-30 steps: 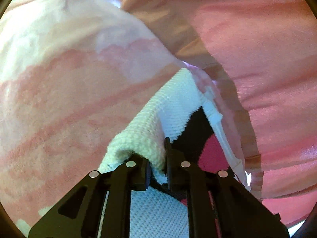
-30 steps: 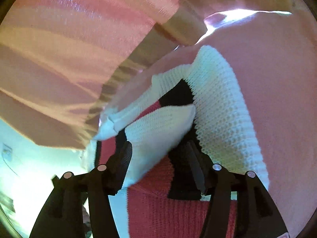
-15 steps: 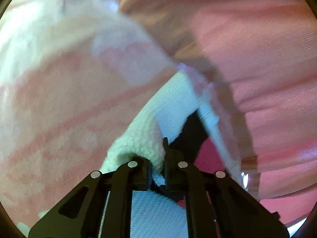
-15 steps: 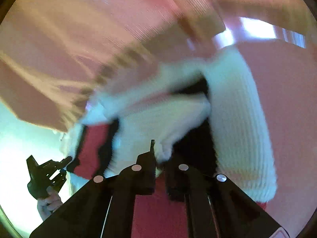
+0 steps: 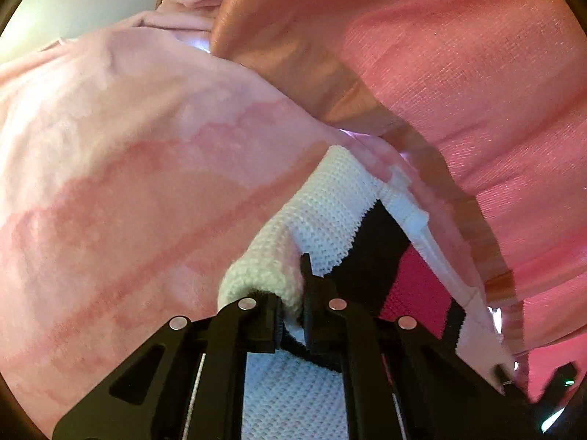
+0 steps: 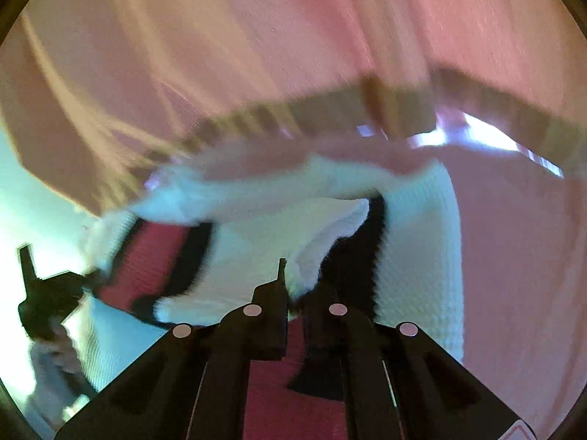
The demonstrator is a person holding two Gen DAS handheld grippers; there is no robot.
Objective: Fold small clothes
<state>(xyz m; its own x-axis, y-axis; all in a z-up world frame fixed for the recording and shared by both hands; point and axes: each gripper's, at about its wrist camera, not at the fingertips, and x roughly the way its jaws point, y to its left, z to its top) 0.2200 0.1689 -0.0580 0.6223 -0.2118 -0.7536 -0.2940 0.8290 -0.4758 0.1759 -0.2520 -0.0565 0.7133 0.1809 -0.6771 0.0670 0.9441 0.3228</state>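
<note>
Fleecy pale-pink cloth (image 5: 128, 183), wavy stripes, left; glossy pink fabric (image 5: 477, 73), brown border, upper right; pale wall (image 5: 91, 0), upper-left corner.

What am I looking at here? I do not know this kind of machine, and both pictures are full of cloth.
There is no robot. A person holds a two-finger gripper in each hand, and each gripper carries a wide-angle camera that looks along its black fingers. One picture is from the left gripper, the other from the right gripper. Both are shut on the same small knit garment, white with black and red parts. Pink clothes lie piled around it, so the surface below is hidden. In the right view, which is blurred, the other gripper and the hand holding it show at lower left.
</note>
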